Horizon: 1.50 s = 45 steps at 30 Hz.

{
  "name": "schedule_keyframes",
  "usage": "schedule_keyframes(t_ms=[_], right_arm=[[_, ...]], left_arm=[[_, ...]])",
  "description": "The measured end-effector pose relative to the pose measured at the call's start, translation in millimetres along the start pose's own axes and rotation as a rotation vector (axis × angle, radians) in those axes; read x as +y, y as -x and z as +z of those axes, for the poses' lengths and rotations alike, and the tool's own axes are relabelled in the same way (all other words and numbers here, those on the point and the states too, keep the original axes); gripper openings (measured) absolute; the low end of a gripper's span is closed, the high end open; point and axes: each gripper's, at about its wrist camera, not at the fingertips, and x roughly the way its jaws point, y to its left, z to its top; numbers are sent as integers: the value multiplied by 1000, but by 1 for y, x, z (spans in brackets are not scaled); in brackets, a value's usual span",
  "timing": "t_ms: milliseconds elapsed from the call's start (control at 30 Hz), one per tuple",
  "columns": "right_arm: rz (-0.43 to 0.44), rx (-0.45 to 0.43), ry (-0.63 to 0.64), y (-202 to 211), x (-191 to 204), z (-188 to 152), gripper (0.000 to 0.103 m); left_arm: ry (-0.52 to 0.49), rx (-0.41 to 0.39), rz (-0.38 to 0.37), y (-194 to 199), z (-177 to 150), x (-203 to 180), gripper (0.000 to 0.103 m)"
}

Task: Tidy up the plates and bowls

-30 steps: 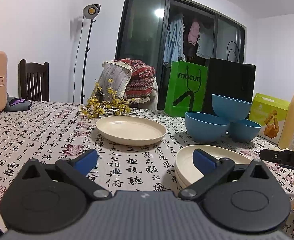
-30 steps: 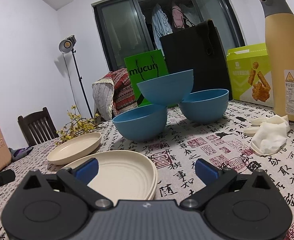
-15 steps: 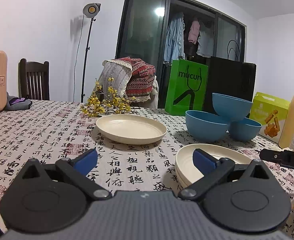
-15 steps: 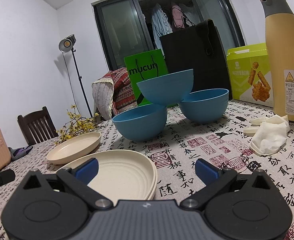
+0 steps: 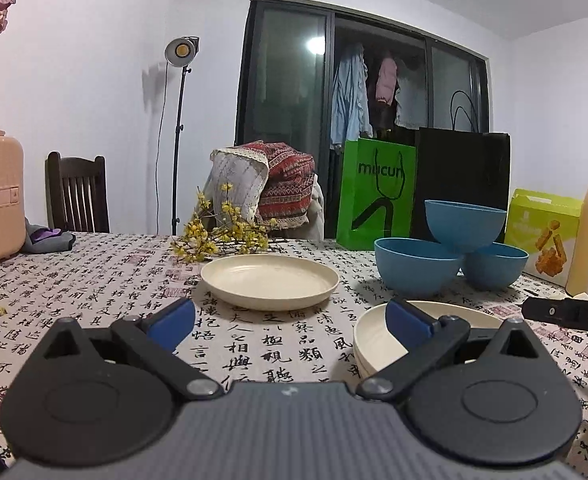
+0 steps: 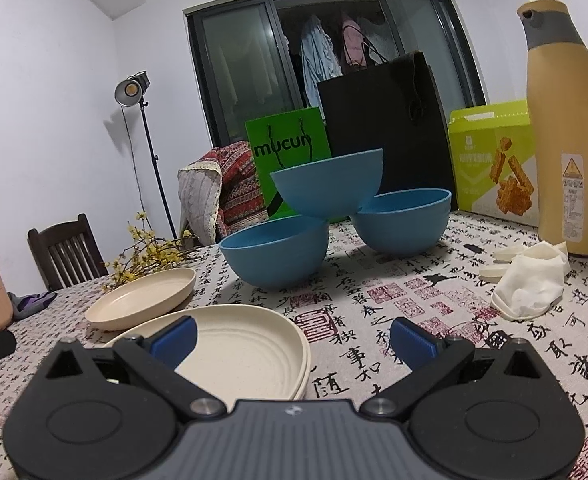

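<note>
Both claws wide over the counter

Left claw and right claw hold nothing; stacked plates near, three blue bowls piled beyond, lone plate flat.

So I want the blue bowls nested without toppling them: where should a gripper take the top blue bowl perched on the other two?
Take the top blue bowl by its exposed upper rim, coming from above with one finger inside. It balances on the rims of the two lower blue bowls, so its round underside offers no hold; lift straight up.
</note>
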Motion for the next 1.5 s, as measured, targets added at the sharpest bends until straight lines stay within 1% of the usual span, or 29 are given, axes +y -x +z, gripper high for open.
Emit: schedule_keyframes(t_ms=[67, 167, 367, 500, 633, 700, 867, 967, 1100, 1200, 1300, 1400, 1500], right_arm=[[-8, -8, 21, 1, 4, 0, 103], [-11, -25, 43, 4, 7, -1, 103], [-27, -49, 40, 8, 6, -1, 103], [-50, -76, 55, 13, 9, -3, 103], [-56, -91, 67, 15, 11, -3, 103], [-56, -84, 73, 14, 12, -3, 103], [-55, -32, 109, 6, 17, -1, 103], [-65, -19, 131, 3, 21, -2, 103], [-85, -6, 108, 1, 18, -1, 103], [-91, 1, 113, 1, 16, 1, 103], [-77, 39, 87, -1, 14, 10, 103], [-54, 62, 71, -2, 16, 22, 103], [-39, 74, 46, -4, 18, 31, 103]], left_arm=[[6, 8, -1, -1, 0, 1, 103], [14, -2, -3, 1, 0, 2, 103], [15, 5, -9, 0, 0, 3, 103], [20, 13, -10, -1, 0, 4, 103], [23, 19, -6, -2, -1, 6, 103], [26, 31, -5, -3, -1, 7, 103], [19, 75, -3, -11, 0, 5, 103], [22, 85, -2, -13, -1, 6, 103], [23, 110, 15, -16, -1, 6, 103], [20, 132, 9, -20, 0, 6, 103], [19, 154, -2, -20, 3, 9, 103], [38, 161, 32, -20, 11, 14, 103], [95, 172, 23, -20, 22, 26, 103]])
